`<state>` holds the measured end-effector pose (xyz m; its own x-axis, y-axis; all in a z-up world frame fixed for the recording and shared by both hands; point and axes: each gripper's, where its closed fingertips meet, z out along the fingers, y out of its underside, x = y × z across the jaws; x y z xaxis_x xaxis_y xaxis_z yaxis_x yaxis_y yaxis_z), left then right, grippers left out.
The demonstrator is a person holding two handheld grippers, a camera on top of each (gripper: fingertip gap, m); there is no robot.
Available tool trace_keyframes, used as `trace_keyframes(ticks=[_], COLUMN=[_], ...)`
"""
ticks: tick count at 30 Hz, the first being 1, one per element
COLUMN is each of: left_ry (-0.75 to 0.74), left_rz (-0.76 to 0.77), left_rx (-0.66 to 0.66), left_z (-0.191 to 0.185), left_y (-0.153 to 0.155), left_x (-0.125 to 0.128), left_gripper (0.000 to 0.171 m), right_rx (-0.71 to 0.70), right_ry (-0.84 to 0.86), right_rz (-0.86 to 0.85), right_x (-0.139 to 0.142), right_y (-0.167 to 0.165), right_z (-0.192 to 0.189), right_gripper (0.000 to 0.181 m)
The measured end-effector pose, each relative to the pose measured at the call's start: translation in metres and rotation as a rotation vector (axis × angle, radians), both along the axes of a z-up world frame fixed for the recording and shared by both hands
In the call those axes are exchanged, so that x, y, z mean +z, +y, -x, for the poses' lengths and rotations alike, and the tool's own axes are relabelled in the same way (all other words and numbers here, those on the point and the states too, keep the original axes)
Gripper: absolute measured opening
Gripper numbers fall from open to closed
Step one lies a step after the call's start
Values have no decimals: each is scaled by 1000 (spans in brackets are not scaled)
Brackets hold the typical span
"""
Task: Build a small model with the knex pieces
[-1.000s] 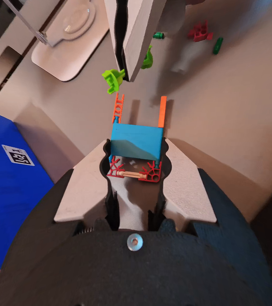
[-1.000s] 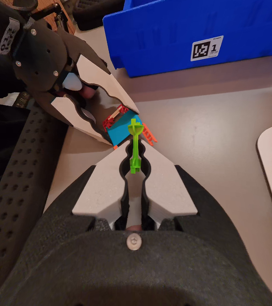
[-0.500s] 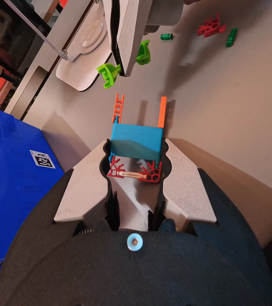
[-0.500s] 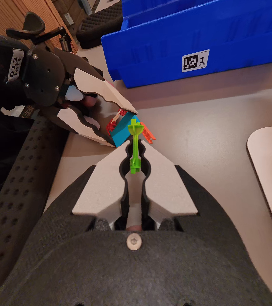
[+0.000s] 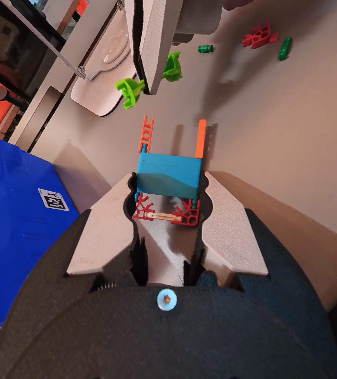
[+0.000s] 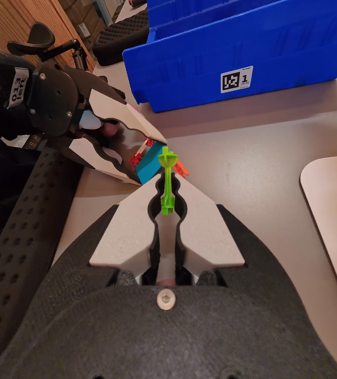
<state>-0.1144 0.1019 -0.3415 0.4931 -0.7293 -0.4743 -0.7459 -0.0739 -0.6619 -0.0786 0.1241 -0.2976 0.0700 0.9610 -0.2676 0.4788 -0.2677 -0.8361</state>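
My left gripper (image 5: 168,176) is shut on a small toy assembly (image 5: 168,178): a teal panel with two orange connectors (image 5: 201,139) sticking forward and red corner connectors joined by a pale rod (image 5: 161,216) behind. It also shows in the right wrist view (image 6: 149,164), held by the left gripper (image 6: 151,162) above the table. My right gripper (image 6: 166,176) is shut on a lime green rod piece (image 6: 167,180) with cupped ends. In the left wrist view that green piece (image 5: 129,91) hangs in the right gripper (image 5: 152,90), just above and left of the orange connectors, not touching them.
A blue bin (image 6: 235,51) with a square tag stands at the back; it is at the left in the left wrist view (image 5: 16,215). A red connector (image 5: 259,38) and two dark green pieces (image 5: 204,48) lie on the table. A pale board (image 6: 331,215) lies right. Black perforated foam (image 6: 20,225) lies left.
Both grippers have lifted and tilted, so more of the blue bin and background shows. The green piece has drawn slightly away from the orange connectors. Both grips are unchanged.
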Motion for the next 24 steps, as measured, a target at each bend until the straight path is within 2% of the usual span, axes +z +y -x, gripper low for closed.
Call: trace_keyframes(ticks=[24], left_ry=[-36], left_rz=[-64], left_rx=[20], left_z=[2], left_y=[6], left_x=[13], left_gripper=[60], right_rx=[-7], right_ry=[57], right_rz=[14], right_x=[7], right_y=[-1], right_z=[3], right_gripper=[3])
